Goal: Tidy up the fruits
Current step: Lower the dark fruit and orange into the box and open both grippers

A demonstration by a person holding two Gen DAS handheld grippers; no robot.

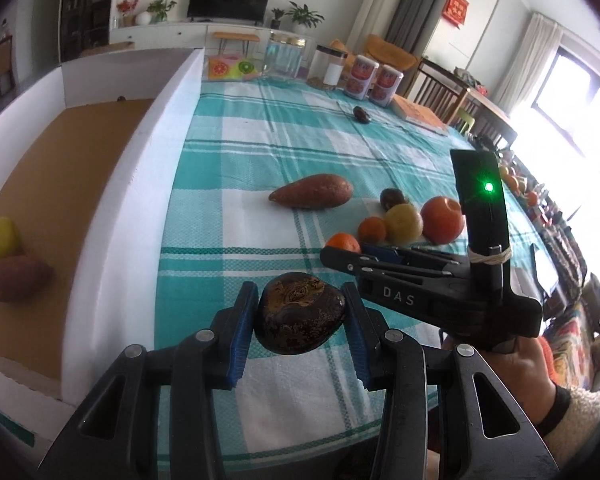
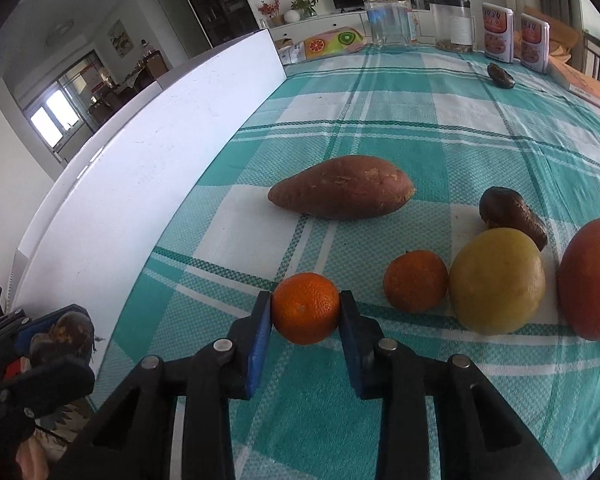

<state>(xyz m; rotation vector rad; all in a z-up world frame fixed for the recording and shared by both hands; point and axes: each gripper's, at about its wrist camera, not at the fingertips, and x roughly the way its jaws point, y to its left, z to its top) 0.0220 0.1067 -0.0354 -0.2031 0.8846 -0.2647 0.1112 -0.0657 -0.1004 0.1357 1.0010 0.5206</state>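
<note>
Sweet potato [image 2: 342, 187] lengthwise, tip pointing right

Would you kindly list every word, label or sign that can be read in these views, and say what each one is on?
"DAS": on the black body of the right gripper.
Two printed tins: lettering too blurred to read.
Red wall hanging: characters too small to read.
Orange book: no legible text.

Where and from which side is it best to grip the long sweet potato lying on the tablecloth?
Probably across the thick middle of the sweet potato, coming from above, pads on its long sides. It lies flat, and the tapered ends would likely slip.
</note>
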